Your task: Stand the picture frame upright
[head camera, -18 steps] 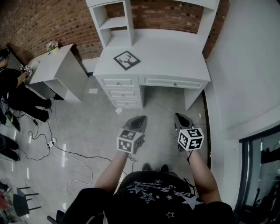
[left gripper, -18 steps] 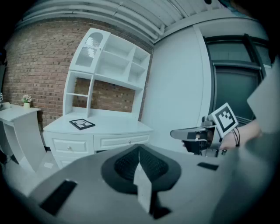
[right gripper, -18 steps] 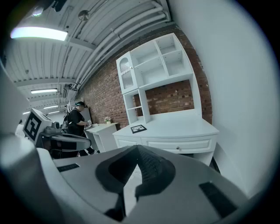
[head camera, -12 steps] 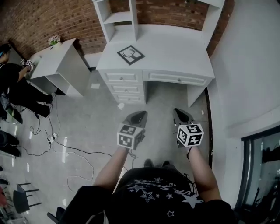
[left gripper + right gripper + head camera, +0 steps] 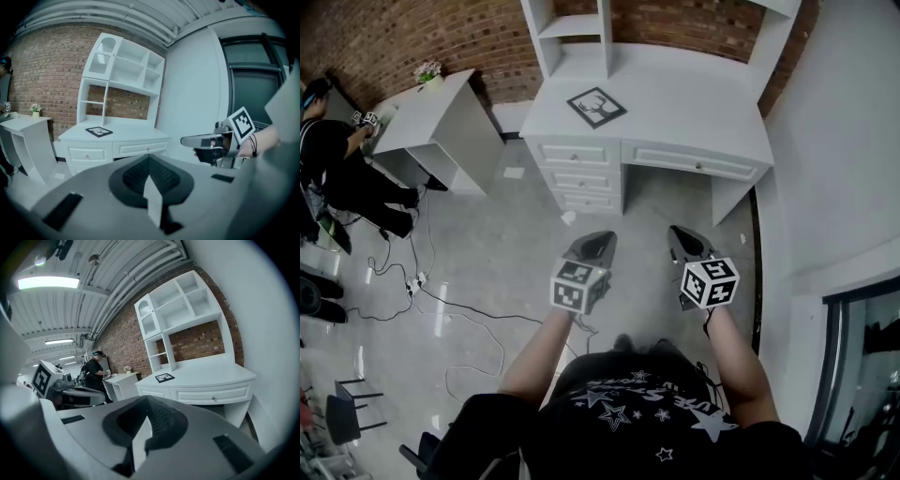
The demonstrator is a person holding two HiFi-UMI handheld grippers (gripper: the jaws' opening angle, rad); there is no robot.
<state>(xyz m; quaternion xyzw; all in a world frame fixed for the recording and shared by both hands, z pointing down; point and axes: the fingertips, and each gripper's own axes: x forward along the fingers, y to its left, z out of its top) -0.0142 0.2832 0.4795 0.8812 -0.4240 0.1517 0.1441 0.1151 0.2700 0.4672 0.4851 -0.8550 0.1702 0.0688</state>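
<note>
A person stands on a grey floor (image 5: 487,253), seen from above, facing a white wooden desk with drawers and an open shelf unit on top (image 5: 694,103), which stands against a red brick wall (image 5: 412,37).

The black, roughly square picture frame holding a deer-head print (image 5: 597,107) lies flat and face up on the left half of the desk top, above the stack of three drawers and just in front of the shelf unit's left column. It is turned at a slant, so its edges run diagonally to the desk's front edge and one corner points toward the drawers. Being near square, it shows no clear long axis. Nothing touches it.

The left gripper (image 5: 592,246) and the right gripper (image 5: 686,242), each grey with a marker cube, are held side by side over the floor in front of the person's body. Both point toward the desk and are well apart from it. Each gripper's fingers are pressed together with nothing between them.

To the left stands a small white side table (image 5: 431,112) with a little potted flowering plant (image 5: 427,71). A person in black clothing (image 5: 328,159) is at its far side, and black cables (image 5: 441,314) trail over the floor nearby
</note>
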